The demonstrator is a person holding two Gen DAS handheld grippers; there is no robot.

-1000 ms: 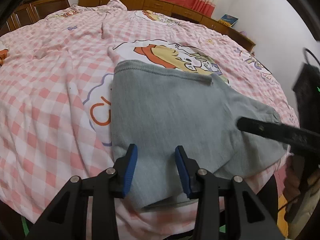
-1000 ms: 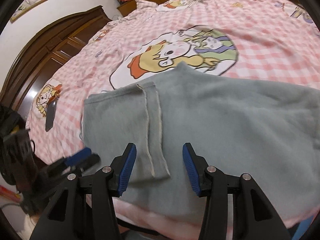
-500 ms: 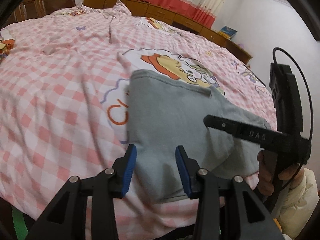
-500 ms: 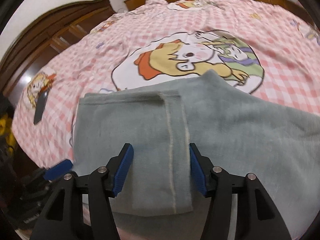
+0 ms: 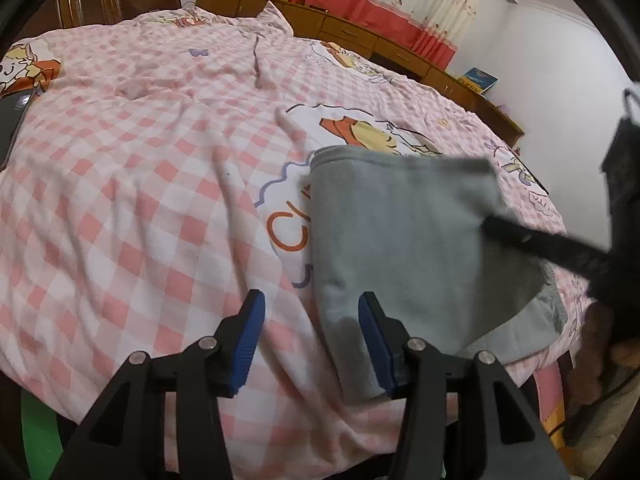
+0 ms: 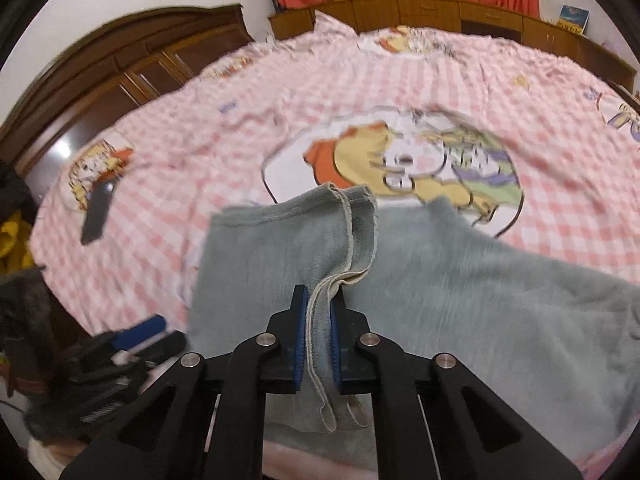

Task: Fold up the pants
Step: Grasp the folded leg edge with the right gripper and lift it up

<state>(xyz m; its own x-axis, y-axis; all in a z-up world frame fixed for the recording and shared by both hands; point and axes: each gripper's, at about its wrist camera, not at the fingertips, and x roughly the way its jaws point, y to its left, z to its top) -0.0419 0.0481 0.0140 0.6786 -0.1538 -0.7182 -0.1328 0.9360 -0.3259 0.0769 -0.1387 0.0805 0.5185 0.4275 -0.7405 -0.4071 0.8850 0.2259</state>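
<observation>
Right wrist view: the largest thing is the bed [image 6: 168,168], covered in pink check with a cartoon print; everything below is placed from that print.
Pants: the grey pants [image 6: 460,280] lie just on the near side of the print, partly folded, a seamed leg end doubled over the rest.
Right gripper: the right gripper [image 6: 319,344] is clamped on that seamed leg end, which rises in a ridge between the blue pads; half a second ago its jaws stood wide apart above flat cloth.
Left gripper: the left gripper [image 5: 310,340] is spread wide and holds nothing, over the pants' near left edge.
Meaning: the grab is made, so the next fold can probably start.
</observation>
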